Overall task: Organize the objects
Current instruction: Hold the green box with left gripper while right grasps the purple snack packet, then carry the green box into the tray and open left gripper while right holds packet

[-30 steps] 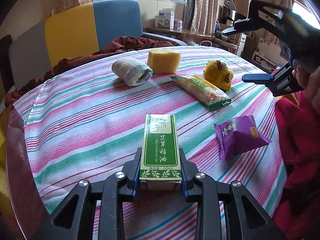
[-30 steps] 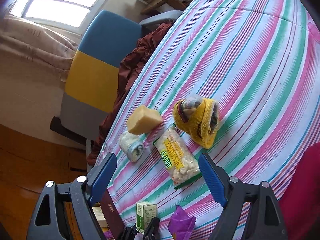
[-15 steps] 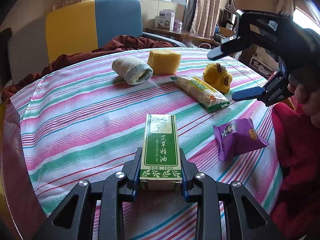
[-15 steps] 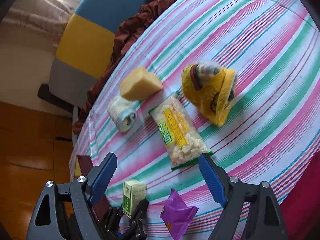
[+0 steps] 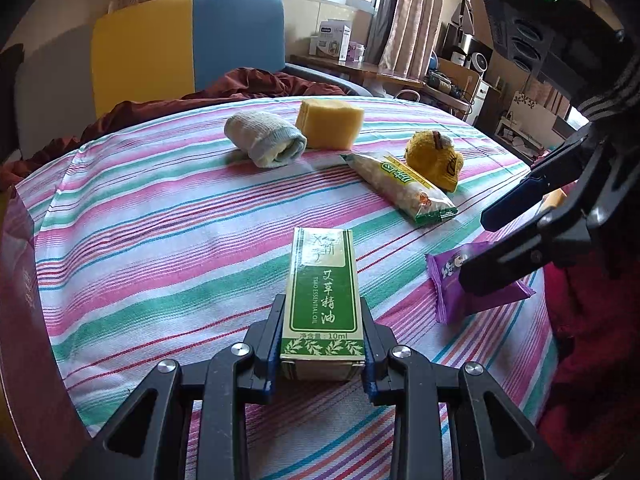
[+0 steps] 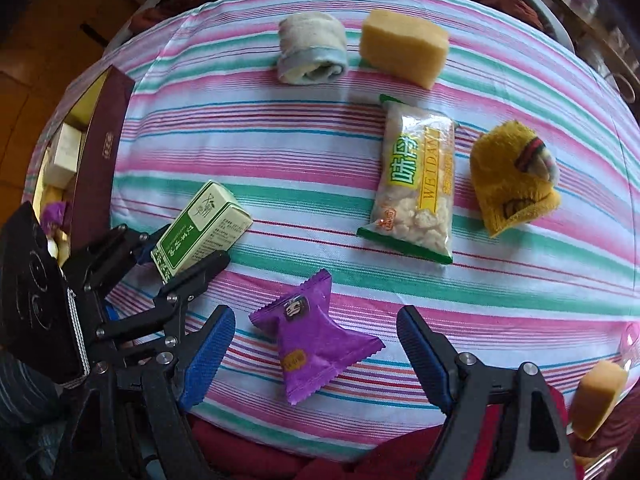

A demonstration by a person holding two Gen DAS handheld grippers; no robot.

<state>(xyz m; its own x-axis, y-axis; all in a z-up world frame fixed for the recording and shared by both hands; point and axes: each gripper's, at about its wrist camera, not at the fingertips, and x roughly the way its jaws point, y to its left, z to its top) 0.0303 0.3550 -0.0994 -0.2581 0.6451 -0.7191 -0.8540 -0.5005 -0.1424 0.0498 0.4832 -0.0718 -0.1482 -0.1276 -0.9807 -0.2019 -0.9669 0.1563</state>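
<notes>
My left gripper (image 5: 322,320) is shut on a green and white essential oil box (image 5: 322,296), held low over the striped tablecloth (image 5: 160,240). The right wrist view shows that same box (image 6: 202,228) in the left gripper (image 6: 176,250), close to a maroon box. My right gripper (image 6: 316,320) points steeply down, open, with a purple snack packet (image 6: 316,340) lying on the cloth between its blue pads (image 6: 208,352), untouched. From the left wrist view the right gripper (image 5: 500,240) partly hides the purple packet (image 5: 452,280).
Farther back lie a rolled grey towel (image 6: 312,48), a yellow sponge (image 6: 402,50), a clear snack bag (image 6: 416,184) and a yellow plush item (image 6: 512,176). The open maroon box (image 6: 100,160) at the left table edge holds small items. A yellow and blue chair (image 5: 180,48) stands behind the table.
The right gripper has swung in over the table, rolled and tipped downward, and now hangs over the purple packet. The left gripper has kept still with the green box.
</notes>
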